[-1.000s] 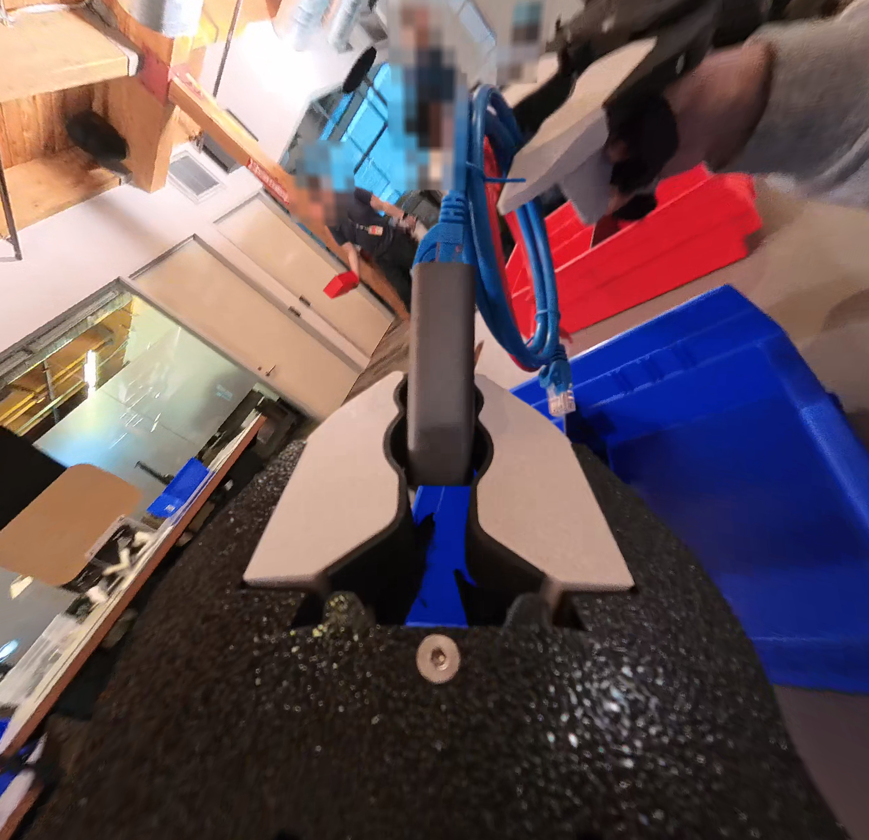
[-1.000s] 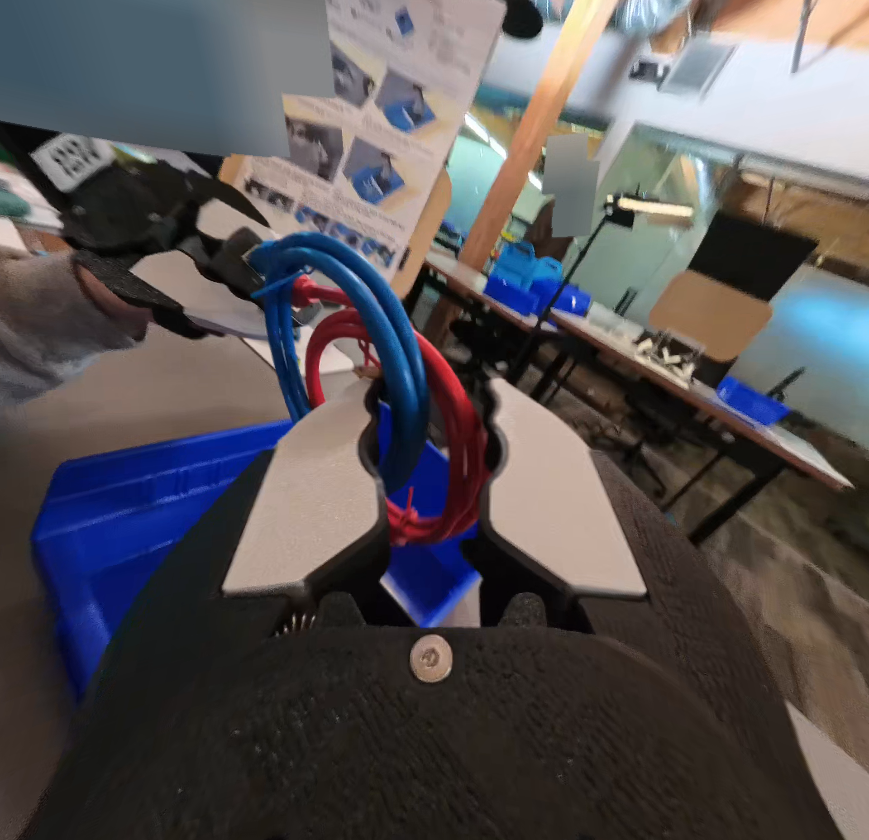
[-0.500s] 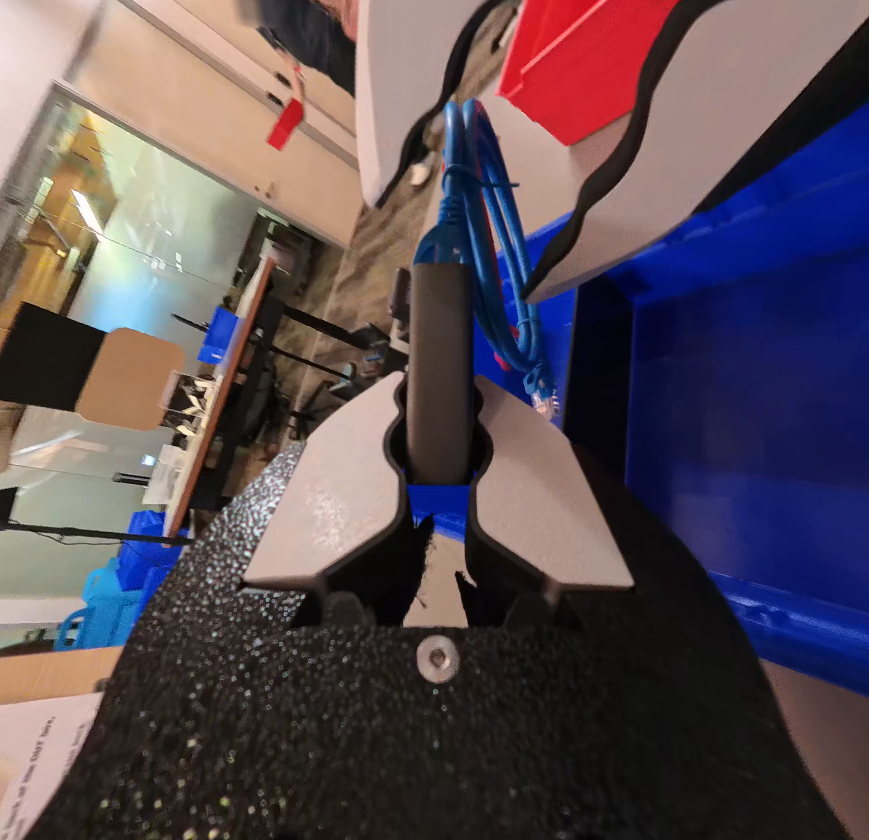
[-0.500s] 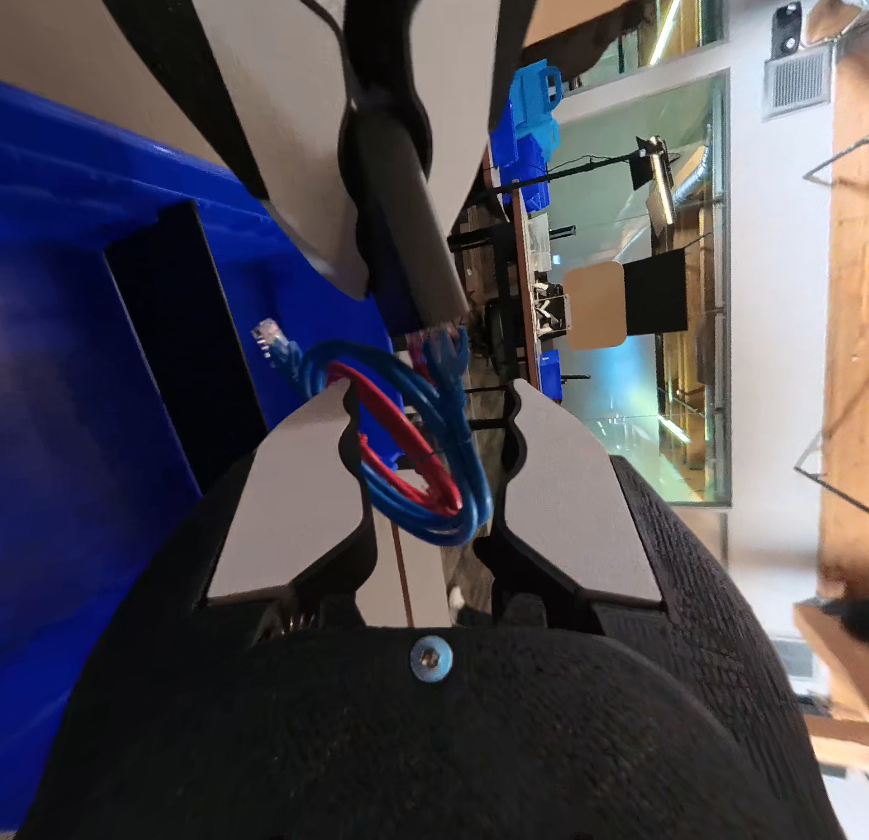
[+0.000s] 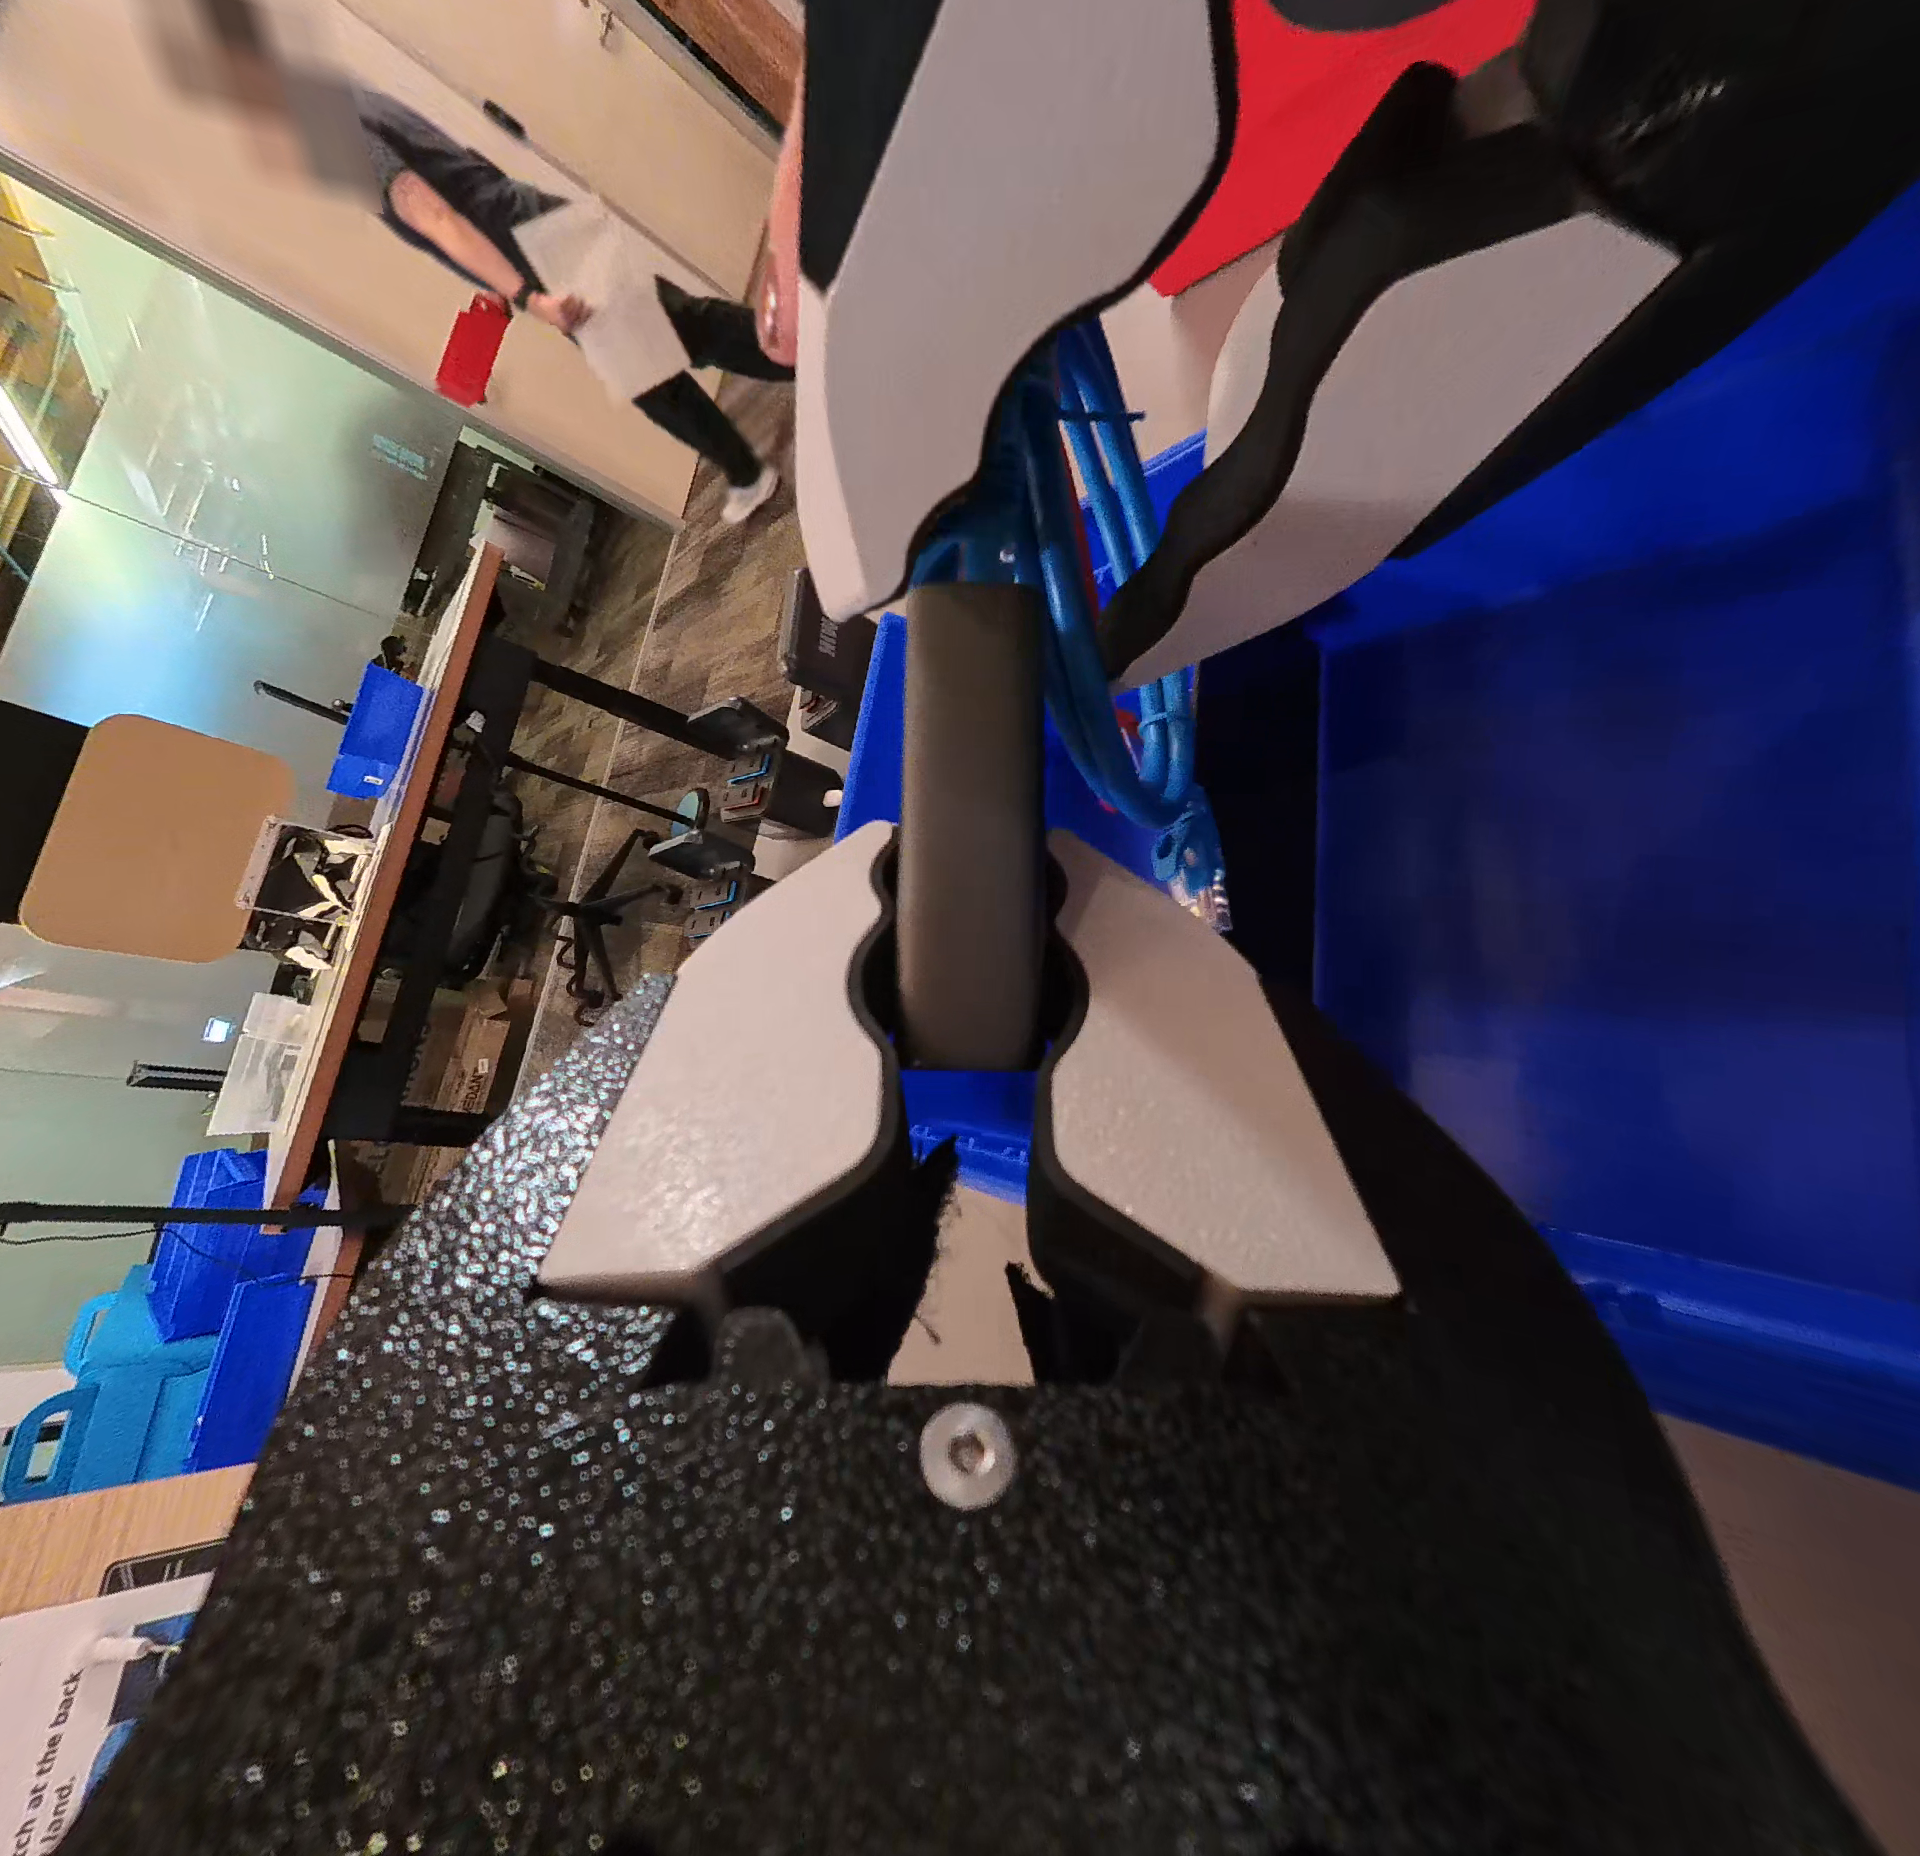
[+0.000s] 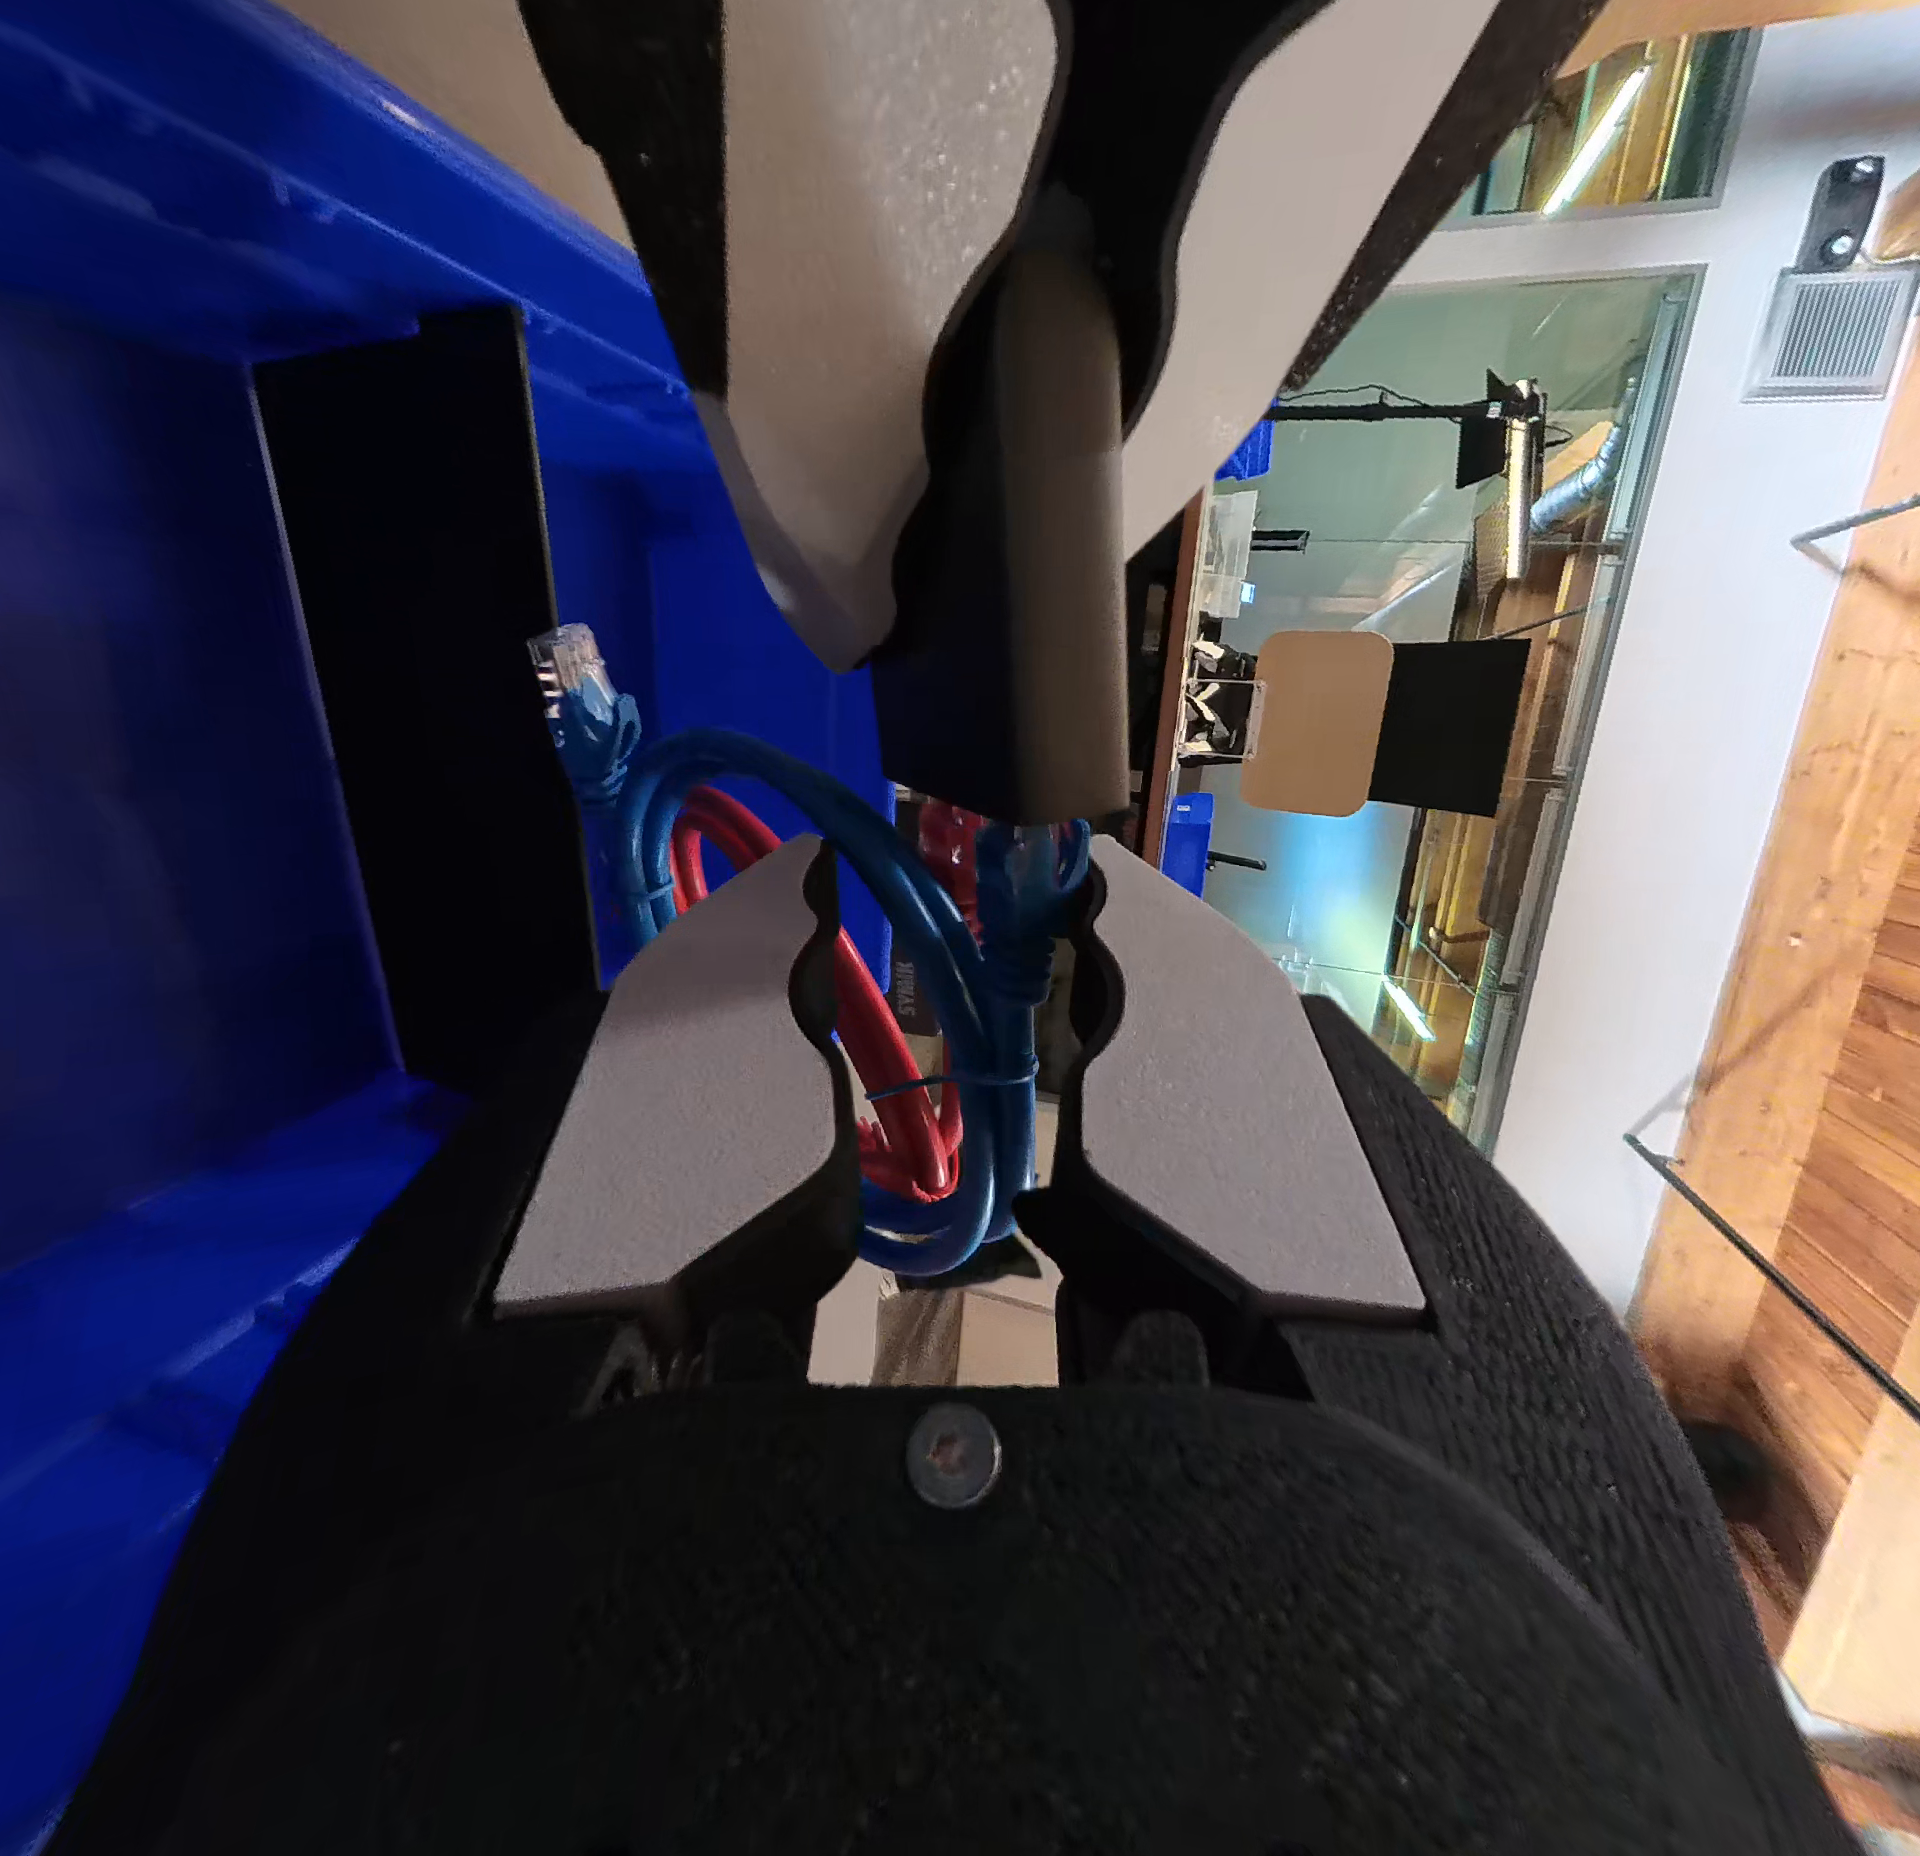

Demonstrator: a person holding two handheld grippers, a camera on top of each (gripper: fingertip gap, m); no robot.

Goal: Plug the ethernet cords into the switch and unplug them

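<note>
1. Left gripper (image 5: 966, 933): fills the lower centre of the left wrist view, its two grey fingers pointing up the frame. They are pinched on a dark grey bar (image 5: 971, 798), which stands upright between them and runs up toward the frame's centre.
2. Right gripper (image 6: 956, 1027): lower centre of the right wrist view, fingers pointing up-frame. The fingers are part-way closed around a coiled blue cable (image 6: 935, 985) bundled with a red cable (image 6: 894, 1058). The coils touch both inner finger edges, so this reads as a grip on the bundle.
3. The two grippers face each other nose to nose. In the left wrist view the right gripper (image 5: 1049, 518) comes down from the top of the frame, tilted; in the right wrist view the left gripper (image 6: 997, 518) comes down from the top centre.
4. The far end of the bar sits just above one blue plug (image 6: 1029, 861) in the right wrist view, at the fingertips; whether they are joined cannot be told.
5. A second blue plug (image 6: 582, 694) hangs free at centre left of that view, against a black panel.
6. Blue bin (image 5: 1621, 871): right side of the left wrist view, left side of the right wrist view, close behind the cables.
7. Red bin (image 5: 1340, 71): upper right of the left wrist view, partly hidden by the right gripper.
8. Background, left of the left wrist view: a person, blurred, walking by a glass wall.
</note>
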